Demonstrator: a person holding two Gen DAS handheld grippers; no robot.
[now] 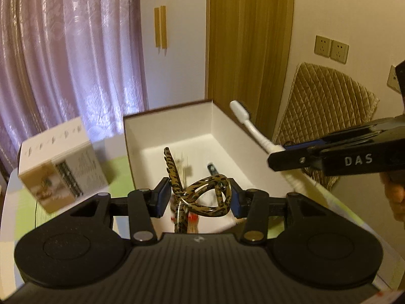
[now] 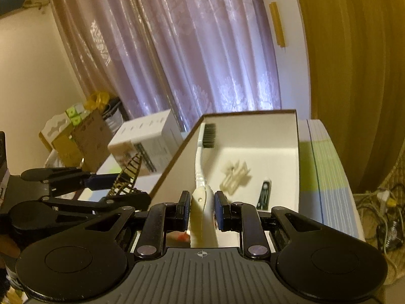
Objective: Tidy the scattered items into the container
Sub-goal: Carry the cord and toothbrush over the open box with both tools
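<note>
- Pale purple curtains (image 1: 71,58) and a wooden panel (image 1: 249,40) are backing a table laid with a striped green and white cloth (image 2: 326,167), where the open white box (image 1: 174,124) is sitting straight ahead of both grippers.
- I am holding the left gripper (image 1: 198,193) clenched on a tortoiseshell hair claw (image 1: 202,197); the blue pads are pressing its two sides, and its toothed half is sticking up and forward past the fingers.
- I am judging the claw light, hard and glossy, so it could be slipping or twisting between the pads; its spring hinge is the bulkiest part and seems the safest place to be gripping.
- That claw is hanging at the box's near edge; whether it is fully over the inside I cannot tell.
- I am keeping the right gripper (image 2: 202,209) clamped around the thick grip of a white toothbrush (image 2: 201,167), whose neck is running forward and up to dark bristles.
- I am reckoning the brush light, with a stiff handle but a thin neck that looks springy, so the thick handle is the part to be holding.
- Its head is reaching out in front of the right gripper, above the box's interior near the left wall.
- Further ahead, on the box floor, a cream hair clip (image 2: 235,174) and a small dark tube (image 2: 263,193) are lying.
- Left of the box, a printed carton (image 1: 60,162) is standing on the table.
</note>
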